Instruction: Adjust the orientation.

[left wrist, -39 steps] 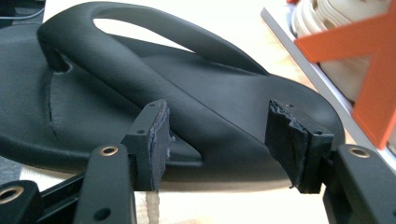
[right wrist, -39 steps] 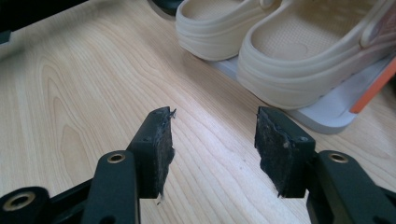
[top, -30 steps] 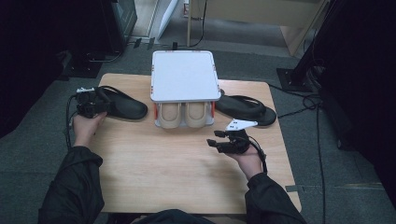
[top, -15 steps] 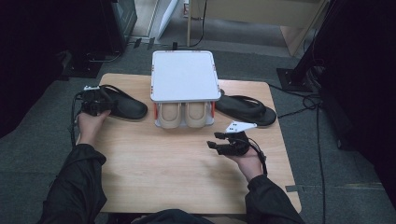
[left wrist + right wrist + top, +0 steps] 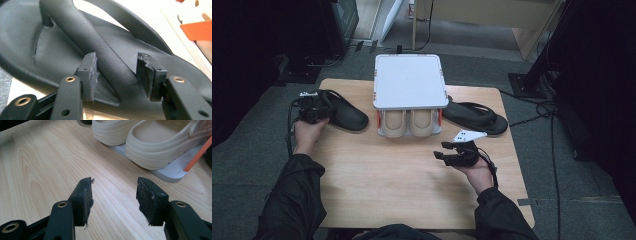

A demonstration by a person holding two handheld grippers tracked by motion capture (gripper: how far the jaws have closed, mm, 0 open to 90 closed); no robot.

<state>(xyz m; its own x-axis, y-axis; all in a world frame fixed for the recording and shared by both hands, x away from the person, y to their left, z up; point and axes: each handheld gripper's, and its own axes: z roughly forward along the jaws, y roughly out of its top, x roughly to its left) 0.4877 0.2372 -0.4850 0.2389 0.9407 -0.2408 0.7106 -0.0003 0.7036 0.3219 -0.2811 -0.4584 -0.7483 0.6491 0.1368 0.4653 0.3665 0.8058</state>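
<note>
A black sandal (image 5: 343, 114) lies at the table's left, and my left gripper (image 5: 310, 109) is at its heel end. In the left gripper view the jaws (image 5: 116, 72) straddle the sandal's strap (image 5: 82, 35). They have just been closing; the left pad (image 5: 90, 75) touches the strap and the right pad (image 5: 147, 72) stands slightly clear. A second black sandal (image 5: 474, 117) lies at the right. My right gripper (image 5: 451, 155) hovers open over bare wood in front of the rack, nothing between its jaws (image 5: 113, 195).
A white rack (image 5: 409, 80) stands at the table's back middle with a pair of cream clogs (image 5: 408, 123) under its top shelf; the clogs (image 5: 150, 142) sit on the rack's grey base. Cables run across the floor around the wooden table (image 5: 402, 190).
The left hand has shifted slightly right onto the sandal's heel end. The right hand and both sandals have stayed where they were.
</note>
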